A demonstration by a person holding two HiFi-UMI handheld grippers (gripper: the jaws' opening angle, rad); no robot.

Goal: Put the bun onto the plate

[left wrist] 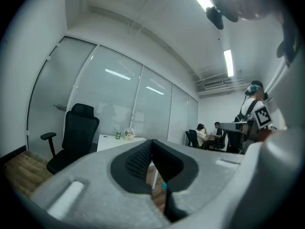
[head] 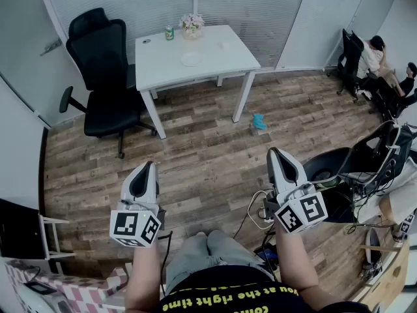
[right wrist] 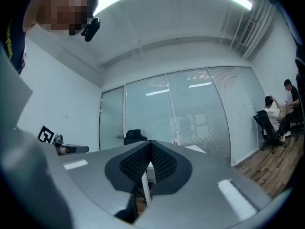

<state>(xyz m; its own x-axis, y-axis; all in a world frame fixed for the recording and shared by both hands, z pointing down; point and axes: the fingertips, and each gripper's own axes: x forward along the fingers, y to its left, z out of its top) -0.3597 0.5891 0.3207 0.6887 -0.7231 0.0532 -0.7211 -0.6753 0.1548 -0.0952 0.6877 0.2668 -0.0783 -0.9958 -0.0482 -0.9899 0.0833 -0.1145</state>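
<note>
A white table (head: 215, 60) stands far ahead across the wooden floor. On it lies a white plate (head: 191, 59), and a small pale thing (head: 223, 44) to its right may be the bun; it is too small to tell. My left gripper (head: 148, 165) and right gripper (head: 275, 152) hang level over the floor near my knees, well short of the table. Both are shut with nothing between the jaws. In the left gripper view the left gripper (left wrist: 152, 142) has its tips meeting, with the table (left wrist: 121, 141) far beyond. The right gripper (right wrist: 151, 142) looks the same in its own view.
A green can (head: 169, 33) and a pot of flowers (head: 191, 25) stand at the table's far edge. A black office chair (head: 104, 70) is left of the table. A blue thing (head: 259, 121) lies on the floor. Cables and dark gear (head: 352, 175) crowd my right; people sit at the back right (head: 374, 54).
</note>
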